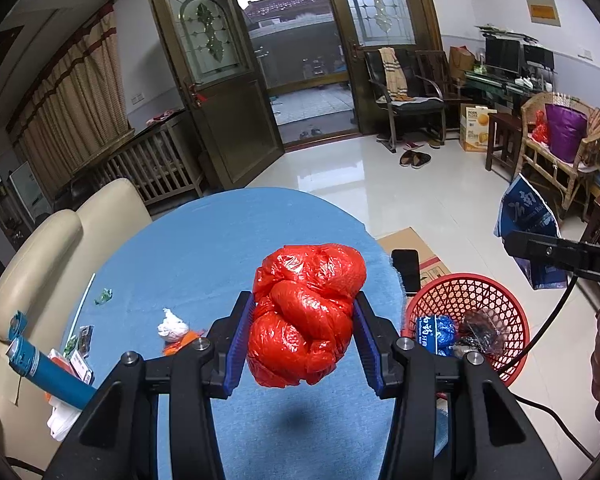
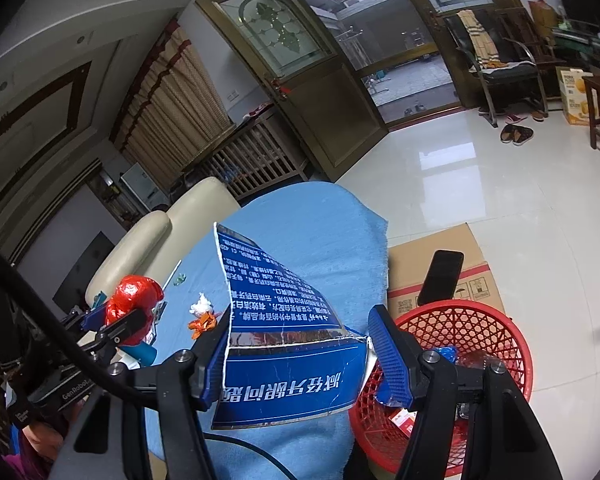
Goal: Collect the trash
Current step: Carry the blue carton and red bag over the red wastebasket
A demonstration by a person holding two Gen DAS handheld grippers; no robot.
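Left wrist view: nearest the lens, the left tool (image 1: 304, 332) has its blue ribbed pads pinching a knotted red plastic bag (image 1: 306, 314) at centre frame, held above the blue cloth worktop (image 1: 204, 248). The bag looks light, soft and crinkly, likely slippery; its twisted middle seems the surest hold. At lower right sits the red mesh basket (image 1: 500, 292), already holding scraps. A white wad (image 1: 173, 328) lies left of centre.

Right wrist view: the right tool (image 2: 296, 344) clamps a blue printed foil pouch (image 2: 284, 340) at lower centre, over the worktop edge beside the basket. It looks thin, glossy, creased and stiff enough to hold shape; probably weightless, best gripped across its flat faces.
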